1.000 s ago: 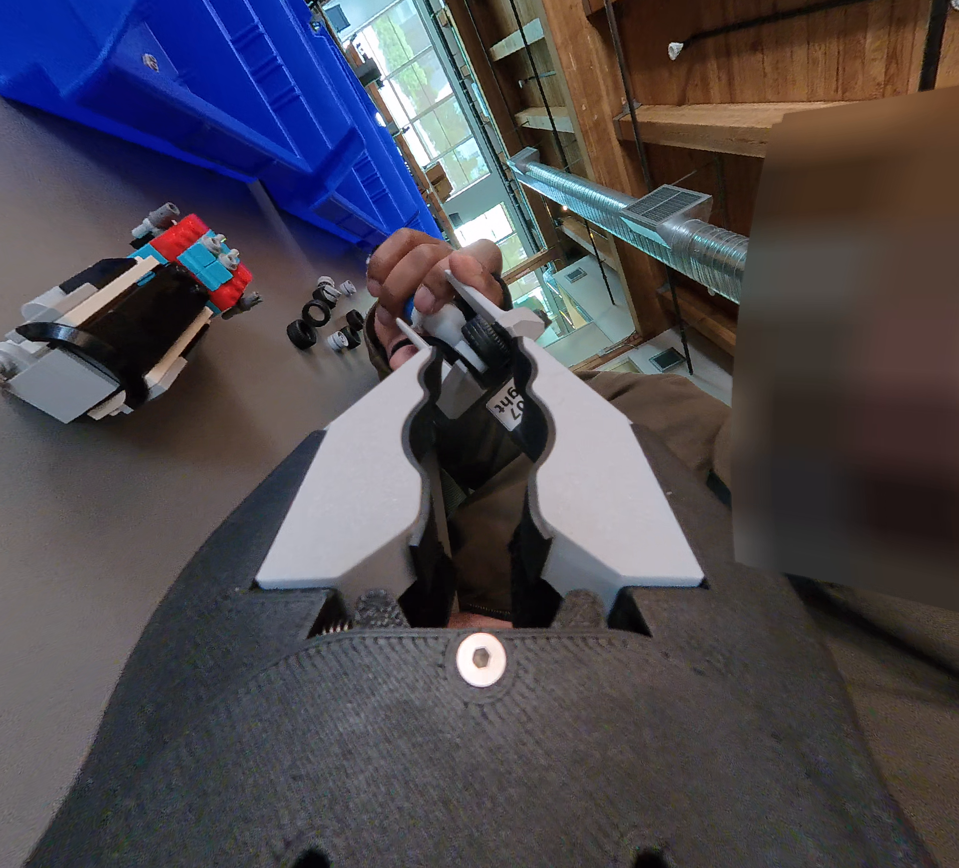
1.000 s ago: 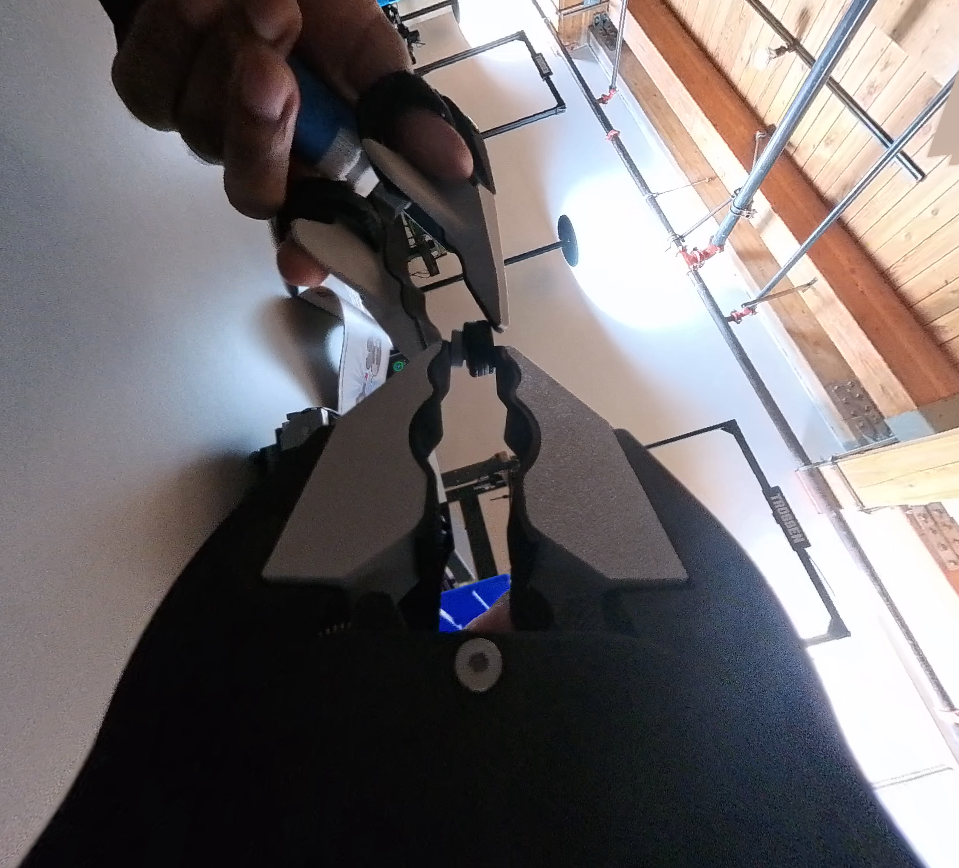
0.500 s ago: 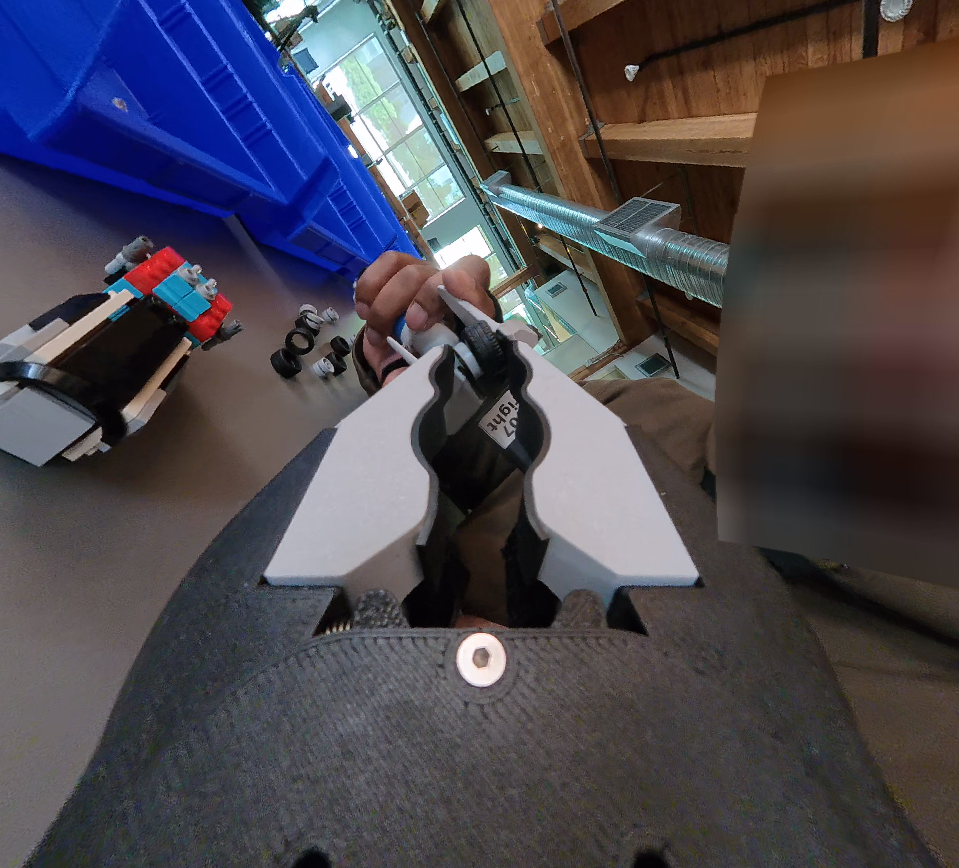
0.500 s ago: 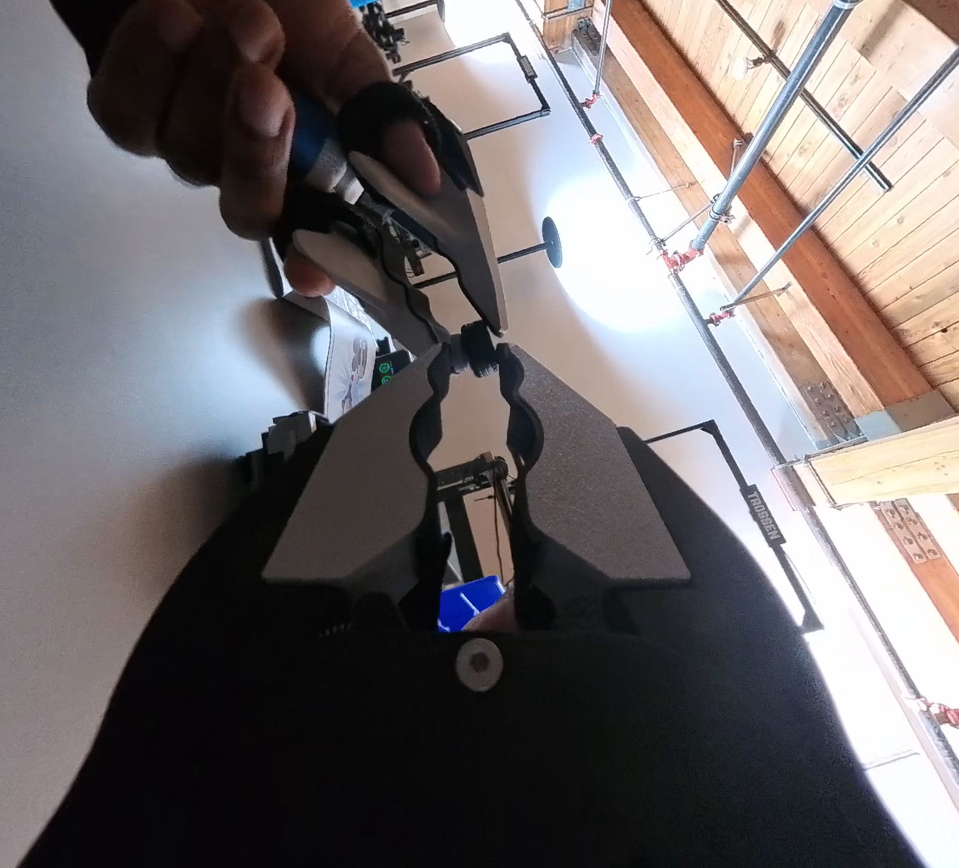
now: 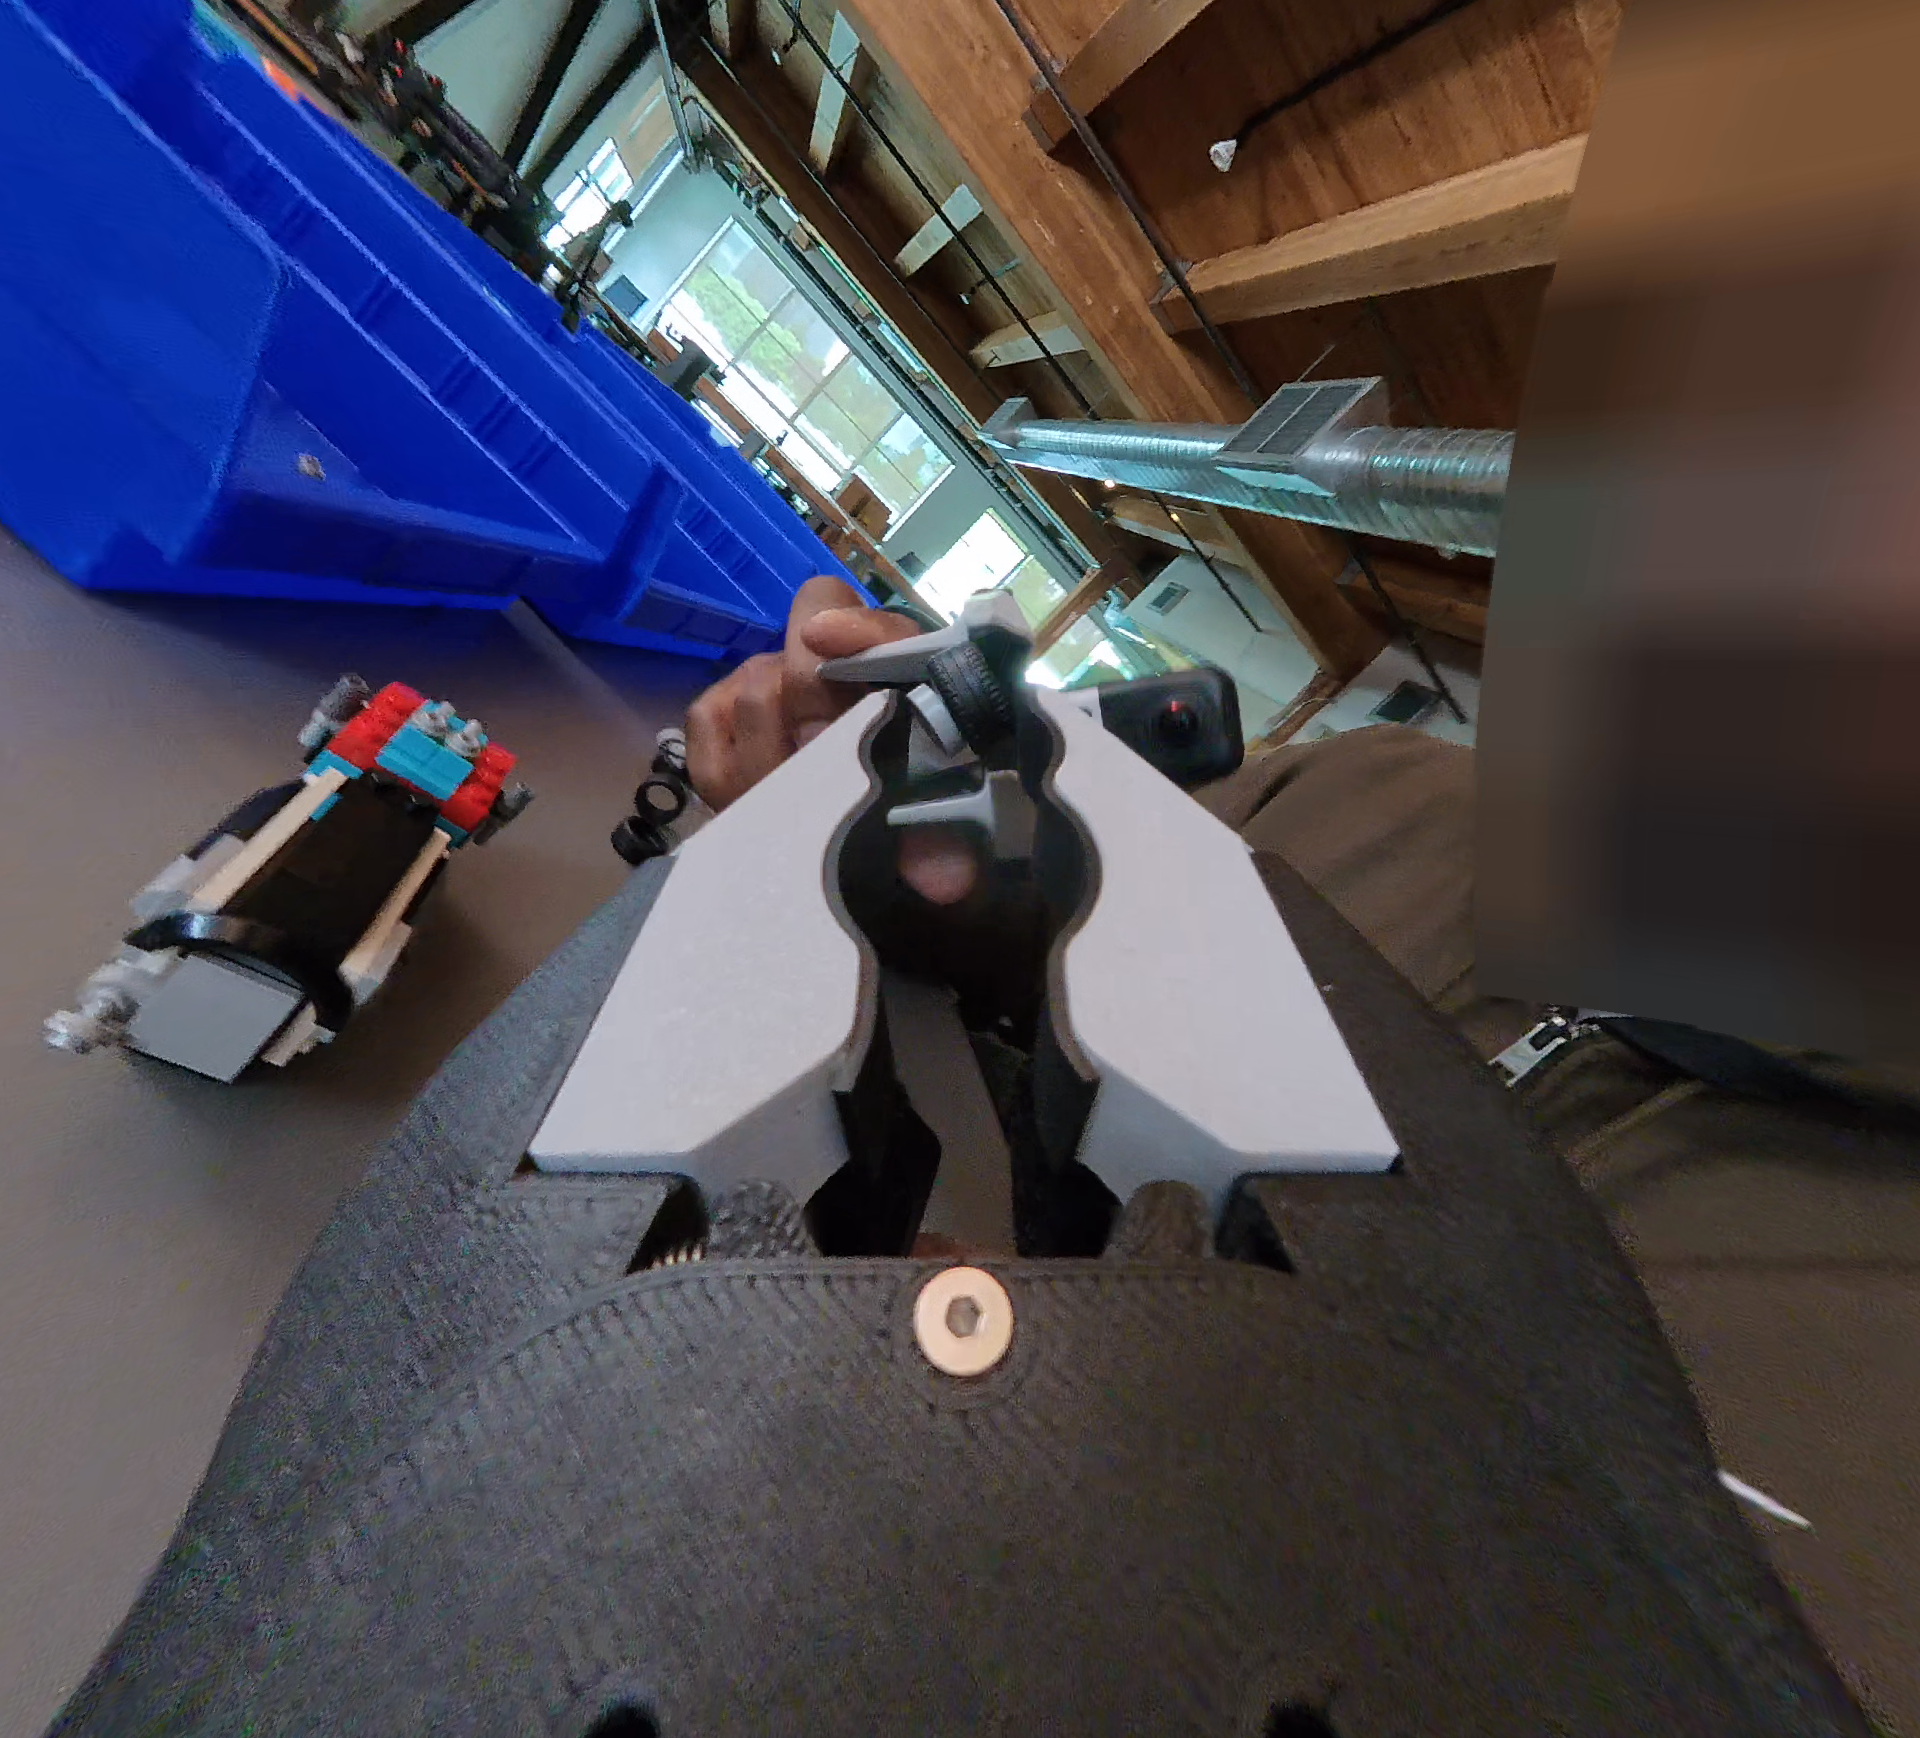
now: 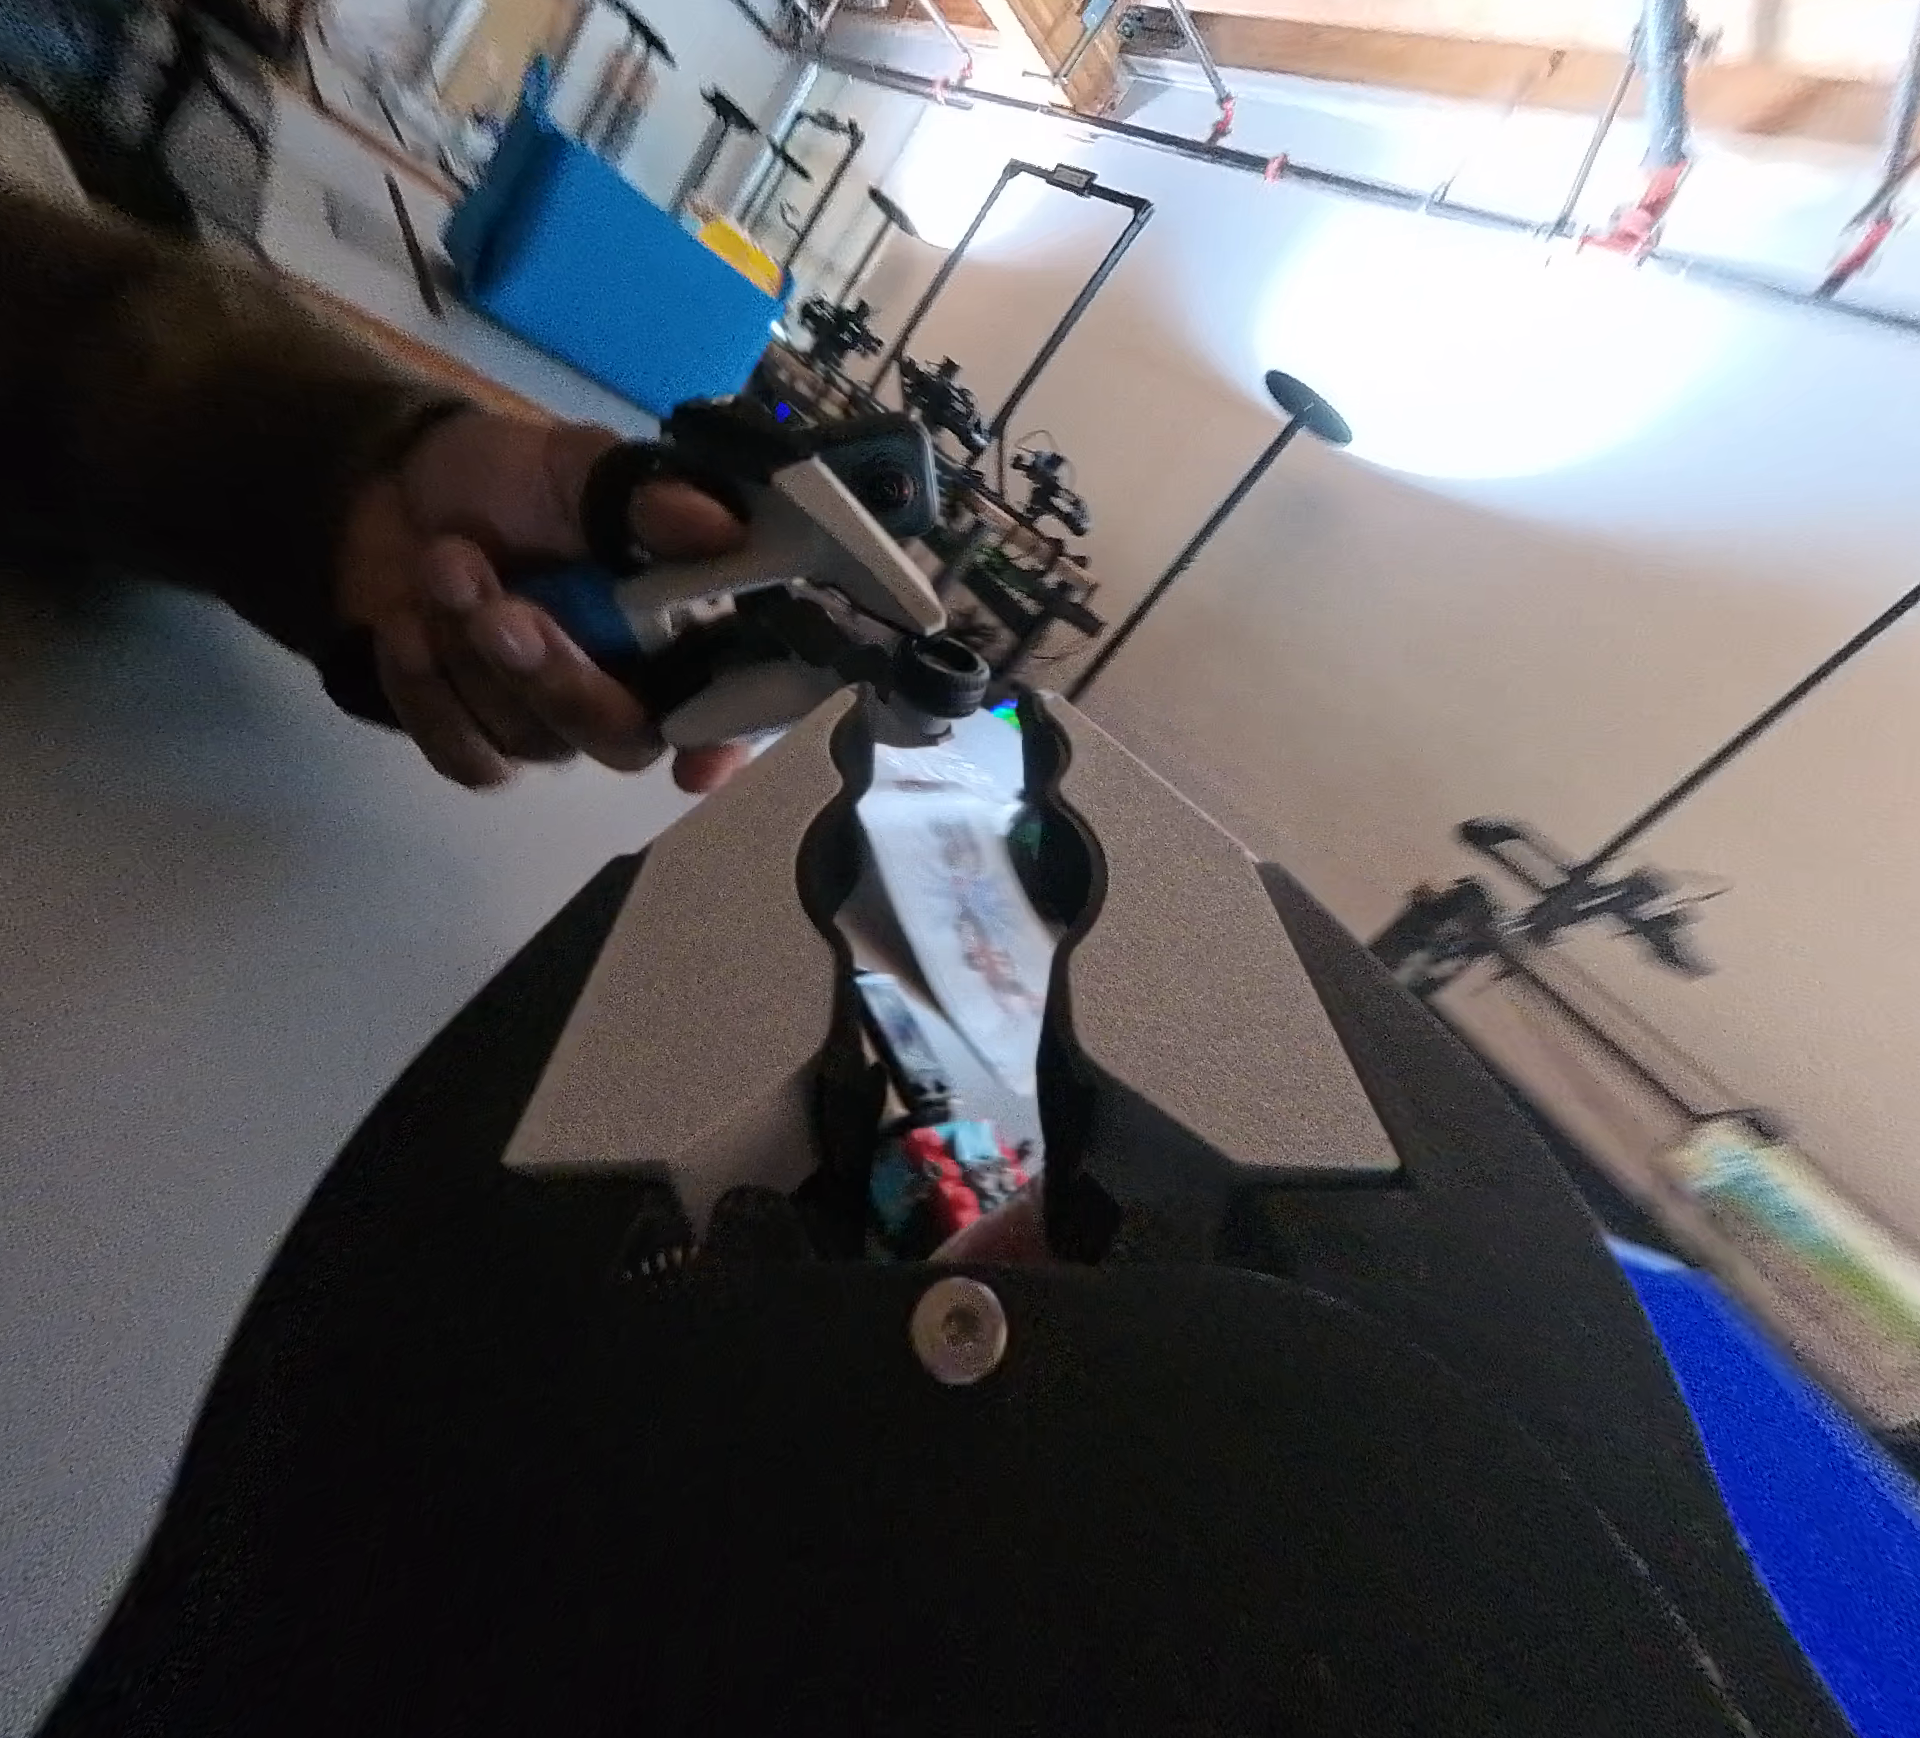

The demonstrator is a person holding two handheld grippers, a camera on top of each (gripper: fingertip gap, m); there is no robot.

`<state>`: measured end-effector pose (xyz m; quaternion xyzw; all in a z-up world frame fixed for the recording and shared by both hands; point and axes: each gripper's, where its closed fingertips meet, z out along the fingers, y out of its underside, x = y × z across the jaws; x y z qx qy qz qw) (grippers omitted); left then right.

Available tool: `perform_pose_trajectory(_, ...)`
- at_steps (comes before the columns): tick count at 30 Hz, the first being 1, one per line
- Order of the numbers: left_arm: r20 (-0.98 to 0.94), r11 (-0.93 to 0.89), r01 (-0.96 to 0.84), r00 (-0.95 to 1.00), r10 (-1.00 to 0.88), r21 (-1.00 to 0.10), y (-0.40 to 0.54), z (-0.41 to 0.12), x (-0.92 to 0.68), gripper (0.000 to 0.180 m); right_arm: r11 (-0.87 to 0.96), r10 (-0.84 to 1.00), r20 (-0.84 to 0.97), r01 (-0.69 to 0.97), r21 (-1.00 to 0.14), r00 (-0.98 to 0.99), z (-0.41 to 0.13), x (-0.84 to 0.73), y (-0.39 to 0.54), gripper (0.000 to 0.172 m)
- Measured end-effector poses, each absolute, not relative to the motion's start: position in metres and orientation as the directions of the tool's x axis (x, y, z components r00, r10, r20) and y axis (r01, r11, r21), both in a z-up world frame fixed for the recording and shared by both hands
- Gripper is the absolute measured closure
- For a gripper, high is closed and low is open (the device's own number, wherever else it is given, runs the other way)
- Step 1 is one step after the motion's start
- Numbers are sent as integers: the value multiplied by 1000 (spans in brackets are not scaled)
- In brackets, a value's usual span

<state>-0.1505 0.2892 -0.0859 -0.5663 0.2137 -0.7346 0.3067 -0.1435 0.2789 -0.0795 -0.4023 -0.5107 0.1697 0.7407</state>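
My left gripper is shut on a small wheel, a black tyre on a grey hub, held up above the table. The right wrist view shows the same wheel pinched at the left gripper's fingertips, with a hand around that gripper. My right gripper is open. The wheel sits just beyond its left fingertip, and there is a clear gap to its right pad. In the left wrist view the right gripper's fingers stand spread above and below the wheel.
A toy brick car in black, grey, red and teal lies on the grey table at the left. Loose small tyres lie beside it. Blue bins line the table's far side. A printed booklet lies beneath the right gripper. The tips of both grippers are at nearly the same place.
My right gripper has opened and let go of the wheel. My left gripper closed on it and now holds it alone. Both views have swung round.
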Motion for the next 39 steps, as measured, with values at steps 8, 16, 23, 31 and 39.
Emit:
perform_pose_trajectory(8,463,-457,216,-25,-886,-863,283,-79,-148,160,-85,975,-122,-199,-976,185,-71,-138,285,141)
perform_pose_trajectory(16,316,-301,200,47,-948,-932,278,-78,-144,160,-303,949,-313,-198,-932,21,-77,-144,276,142)
perform_pose_trajectory(23,236,-222,180,63,-970,-958,271,-78,-140,163,-330,943,-334,-185,-926,-13,-79,-146,273,148)
perform_pose_trajectory(31,249,-238,189,40,-968,-953,269,-76,-139,163,-301,953,-300,-192,-934,-38,-79,-145,269,155)
perform_pose_trajectory(39,306,-307,212,-43,-951,-928,261,-73,-137,163,-280,960,-268,-195,-940,-86,-77,-144,261,155)
